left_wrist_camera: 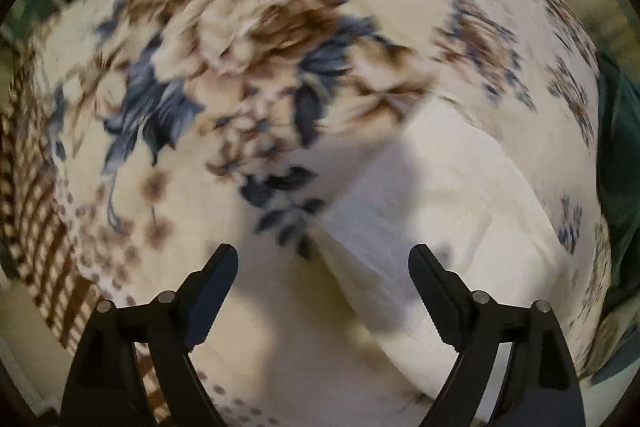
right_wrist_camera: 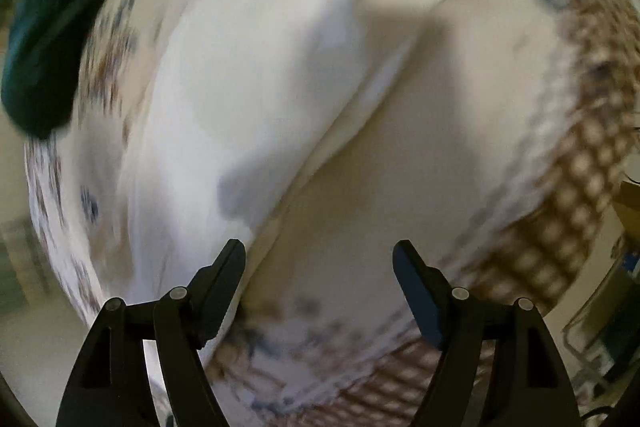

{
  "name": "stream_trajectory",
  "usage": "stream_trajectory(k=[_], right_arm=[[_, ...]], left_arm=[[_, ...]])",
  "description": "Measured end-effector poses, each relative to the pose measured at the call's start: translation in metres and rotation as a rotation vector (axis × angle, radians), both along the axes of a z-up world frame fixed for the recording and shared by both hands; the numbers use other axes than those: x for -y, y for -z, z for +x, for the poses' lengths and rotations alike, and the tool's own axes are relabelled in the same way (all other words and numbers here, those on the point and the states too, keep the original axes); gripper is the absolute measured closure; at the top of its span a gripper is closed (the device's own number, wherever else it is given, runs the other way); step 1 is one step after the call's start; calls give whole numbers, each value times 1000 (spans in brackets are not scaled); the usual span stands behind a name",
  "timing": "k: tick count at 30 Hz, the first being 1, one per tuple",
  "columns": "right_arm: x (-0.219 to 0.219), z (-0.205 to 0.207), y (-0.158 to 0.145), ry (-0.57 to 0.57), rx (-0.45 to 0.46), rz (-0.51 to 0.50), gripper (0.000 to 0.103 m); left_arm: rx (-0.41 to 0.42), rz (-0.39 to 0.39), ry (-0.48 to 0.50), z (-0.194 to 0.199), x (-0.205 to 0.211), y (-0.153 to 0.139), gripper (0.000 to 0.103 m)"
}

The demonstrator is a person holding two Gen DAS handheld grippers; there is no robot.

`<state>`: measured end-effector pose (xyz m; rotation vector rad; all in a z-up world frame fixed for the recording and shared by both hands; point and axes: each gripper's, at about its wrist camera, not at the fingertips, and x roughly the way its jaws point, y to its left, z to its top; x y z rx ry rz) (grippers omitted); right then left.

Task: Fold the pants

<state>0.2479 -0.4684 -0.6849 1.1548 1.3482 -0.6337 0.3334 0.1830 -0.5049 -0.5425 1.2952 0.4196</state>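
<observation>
Diagonally laid white pants [right_wrist_camera: 248,87], floral blanket [left_wrist_camera: 240,47]

Left wrist cam looks down along its fingers at the floral blanket [left_wrist_camera: 224,75], white pants [left_wrist_camera: 460,195] lower right. Right wrist cam sits close over the same pants [right_wrist_camera: 240,87]. Both blurred; both catch the dark green fabric [left_wrist_camera: 620,163] at the edge.

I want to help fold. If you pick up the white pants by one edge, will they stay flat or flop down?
Probably flop. The white pants already lie in soft folds on the flowered blanket, so they look limp, not stiff. They seem thin, so likely light. Both tools are open, holding nothing.
</observation>
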Motion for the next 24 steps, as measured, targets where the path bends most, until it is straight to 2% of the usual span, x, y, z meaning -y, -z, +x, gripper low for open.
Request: stream_trajectory(k=[2, 5, 9, 12, 13, 14, 15, 16, 17, 21, 24], right_arm=[[41, -17, -10, 94, 53, -41, 25], [92, -27, -6, 263, 161, 0, 25], [140, -27, 32, 469, 292, 156, 25], [159, -16, 69, 553, 326, 263, 27], [162, -15, 79, 573, 329, 288, 35], [166, -14, 84, 607, 344, 290, 71], [167, -9, 83, 610, 354, 268, 88], [171, -5, 74, 573, 331, 200, 89], [175, -1, 58, 528, 356, 112, 94], [189, 8, 8, 323, 375, -93, 95], [195, 8, 14, 231, 299, -130, 95]], left_arm=[[9, 6, 45, 3, 22, -9, 16], [27, -12, 154, 12, 80, -14, 16], [6, -54, 268, 28, 155, -4, 16], [-16, -62, 344, 33, 210, 8, 16], [-24, -63, 370, 33, 228, 12, 16], [-36, -64, 385, 35, 242, 14, 16], [-43, -69, 399, 35, 254, 16, 16], [-45, -66, 421, 35, 268, 17, 16], [-50, -51, 441, 37, 279, 18, 16], [-69, -11, 510, 34, 318, 22, 16], [-81, 2, 528, 35, 330, 26, 16]])
